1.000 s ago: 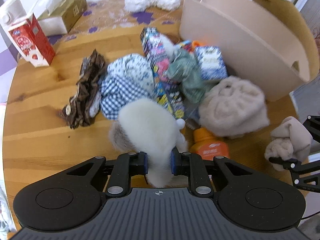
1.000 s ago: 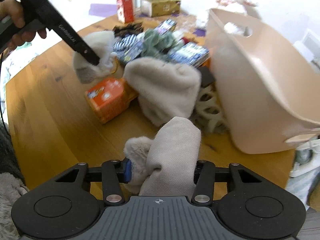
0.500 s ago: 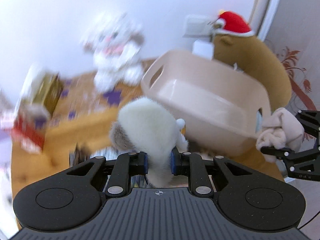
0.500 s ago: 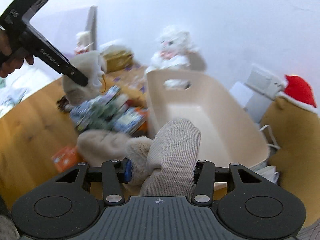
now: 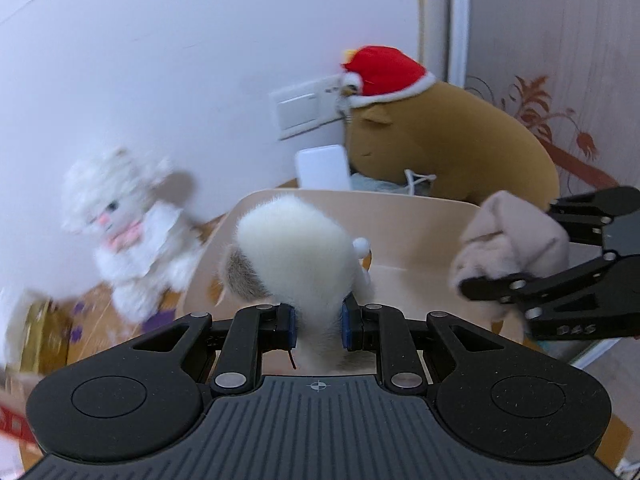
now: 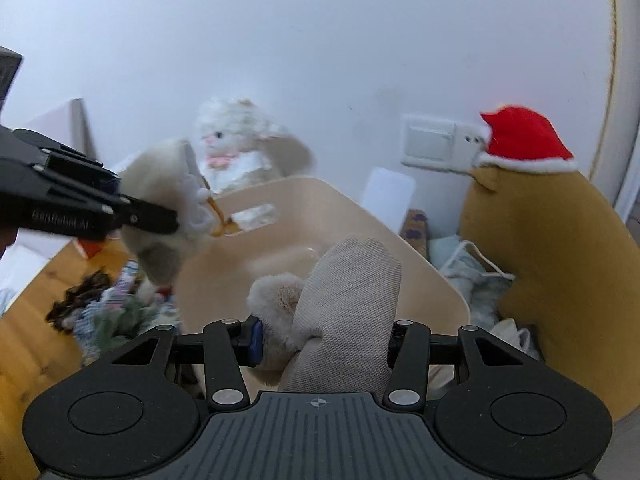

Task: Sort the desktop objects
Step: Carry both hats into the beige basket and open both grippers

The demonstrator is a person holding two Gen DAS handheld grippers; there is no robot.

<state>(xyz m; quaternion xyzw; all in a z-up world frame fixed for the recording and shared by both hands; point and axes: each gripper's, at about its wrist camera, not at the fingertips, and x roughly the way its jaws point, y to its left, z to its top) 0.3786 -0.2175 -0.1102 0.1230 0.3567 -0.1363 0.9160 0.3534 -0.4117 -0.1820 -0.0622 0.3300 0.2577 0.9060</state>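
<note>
**A:** White wall and a round wooden table (image 6: 24, 344) frame you. Where are your two items?

**B:** Your left gripper (image 5: 319, 326) is clamped on the white fluffy plush item with a grey-brown patch (image 5: 296, 248); it hangs over the near rim of the beige plastic basket (image 5: 416, 236). Your right gripper (image 6: 324, 338) is clenched on the beige knit-and-fleece mitten (image 6: 344, 292), at three o'clock from the plush in the left view, also over the basket.

**A:** Which step is this?

**B:** Looks like the carry to the basket. Next, you'd bring both items past the rim, above the hollow, then release.

**A:** And beyond?

**B:** At nine o'clock, a white plush cat with a pink bow (image 5: 132, 232); at one o'clock, a brown plush in a red Santa hat (image 5: 448, 140). Unsorted cloths (image 6: 104, 308) remain on the table.

**A:** Any writing?

**B:** Small lettering on each gripper's side, too blurred to read.
</note>
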